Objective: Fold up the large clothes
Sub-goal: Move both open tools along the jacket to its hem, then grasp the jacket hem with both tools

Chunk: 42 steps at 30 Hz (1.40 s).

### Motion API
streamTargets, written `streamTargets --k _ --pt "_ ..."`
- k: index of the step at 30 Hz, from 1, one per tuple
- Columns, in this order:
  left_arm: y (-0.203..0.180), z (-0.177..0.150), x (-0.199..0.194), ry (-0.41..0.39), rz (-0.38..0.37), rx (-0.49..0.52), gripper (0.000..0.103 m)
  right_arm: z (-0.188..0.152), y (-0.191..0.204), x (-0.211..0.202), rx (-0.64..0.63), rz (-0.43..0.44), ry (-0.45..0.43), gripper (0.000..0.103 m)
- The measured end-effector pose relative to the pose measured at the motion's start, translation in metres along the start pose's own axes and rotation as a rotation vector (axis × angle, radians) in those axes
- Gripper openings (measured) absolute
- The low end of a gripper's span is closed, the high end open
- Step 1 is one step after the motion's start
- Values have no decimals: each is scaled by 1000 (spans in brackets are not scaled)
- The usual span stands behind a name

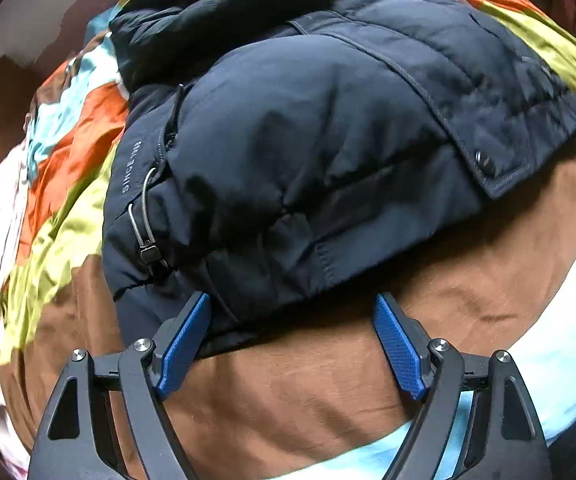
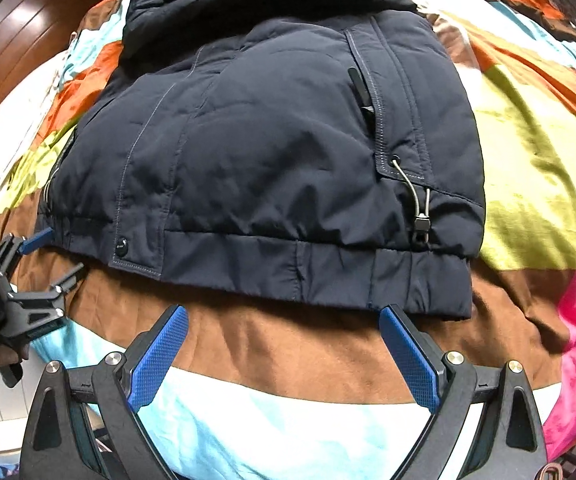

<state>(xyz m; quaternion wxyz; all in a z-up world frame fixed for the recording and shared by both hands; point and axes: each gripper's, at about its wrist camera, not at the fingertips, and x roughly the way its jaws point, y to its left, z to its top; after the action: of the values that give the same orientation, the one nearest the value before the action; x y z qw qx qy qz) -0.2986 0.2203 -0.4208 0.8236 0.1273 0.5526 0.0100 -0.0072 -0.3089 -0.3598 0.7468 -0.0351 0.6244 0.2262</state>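
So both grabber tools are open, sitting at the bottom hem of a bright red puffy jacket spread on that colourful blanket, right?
Not quite: the jacket is dark navy, not bright red, as the right wrist view shows plainly. The rest holds: the left gripper and right gripper are both open at its bottom hem, and it lies on the colourful blanket.

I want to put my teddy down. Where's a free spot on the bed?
Free: the brown stripe of the blanket, between the jacket hem and the light blue stripe. Also the yellow-green patch beside the jacket. The middle is crowded: the jacket fills it.

Multicolour bedspread [image 2: 536, 152]; dark wood panelling [image 2: 19, 52], maybe door.
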Motion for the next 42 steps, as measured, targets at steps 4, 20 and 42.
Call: streamTargets --k 4,20,42 --pt "6 5 5 -23 4 -2 79 5 -4 -2 -7 -4 -7 97" --pt "40 36 6 40 -70 -216 27 -24 5 11 -194 -151 -41 97" --pt "52 48 4 88 -158 -333 22 -39 10 48 -499 -535 -126 43"
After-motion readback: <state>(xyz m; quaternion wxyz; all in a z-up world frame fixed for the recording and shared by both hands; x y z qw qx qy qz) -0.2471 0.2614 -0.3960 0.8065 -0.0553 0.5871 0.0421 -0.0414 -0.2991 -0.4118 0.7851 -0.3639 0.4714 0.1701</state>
